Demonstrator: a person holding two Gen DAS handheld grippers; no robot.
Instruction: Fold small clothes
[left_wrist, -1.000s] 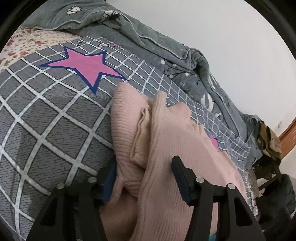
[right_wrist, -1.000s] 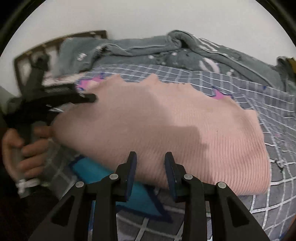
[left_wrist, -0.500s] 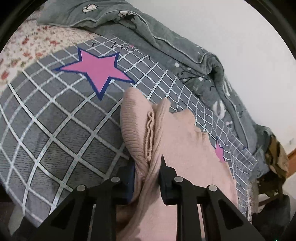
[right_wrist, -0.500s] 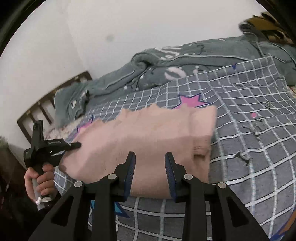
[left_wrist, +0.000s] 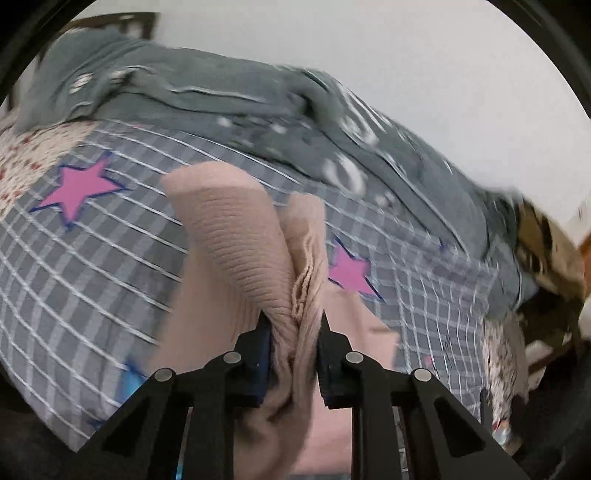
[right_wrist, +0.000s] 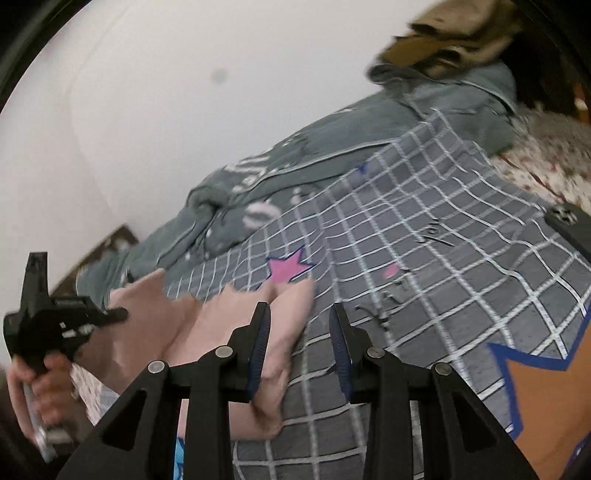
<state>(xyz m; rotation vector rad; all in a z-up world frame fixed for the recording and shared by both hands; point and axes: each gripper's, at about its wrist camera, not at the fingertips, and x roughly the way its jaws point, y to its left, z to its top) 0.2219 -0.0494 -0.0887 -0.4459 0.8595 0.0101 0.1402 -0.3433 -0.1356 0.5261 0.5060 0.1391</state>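
Left wrist view. The left gripper (left_wrist: 293, 325) is clamped on a bunched fold of the pink sweater (left_wrist: 236, 243); its jaws have just been closing, and the ribbed knit is pinched between both pads and bulges out above them. The gathered fold stands up from the bed, while the rest of the sweater spreads flat below and to either side of the fingers. It lies on a grey checked bedspread (left_wrist: 92, 251) printed with pink stars (left_wrist: 75, 190). A rumpled grey quilt (left_wrist: 258, 125) with white motifs is piled along the far edge of the bedspread, against a pale wall (left_wrist: 424, 55). A floral sheet (left_wrist: 26, 162) shows at the left edge. Brownish fabric (left_wrist: 543, 236) sits at the right; the blur hides what it is.

Right wrist view. The right gripper (right_wrist: 300, 328) has its jaws narrowly parted with nothing pinched between them; only bedspread (right_wrist: 424, 229) shows in the gap. The sweater (right_wrist: 236, 325) lies just left of and partly behind the left finger, touching the bedspread, with a pink star (right_wrist: 286, 267) beyond its far edge. At the far left a hand (right_wrist: 35, 384) holds the left gripper (right_wrist: 116, 315), whose tips reach into the sweater's edge. A dark phone (right_wrist: 570, 225) lies on the bedspread at the right edge, near the floral sheet (right_wrist: 546, 162). An orange star (right_wrist: 550, 398) with a blue outline fills the lower right. The grey quilt (right_wrist: 295, 166) runs along the wall (right_wrist: 184, 92).

No containers appear in either view.
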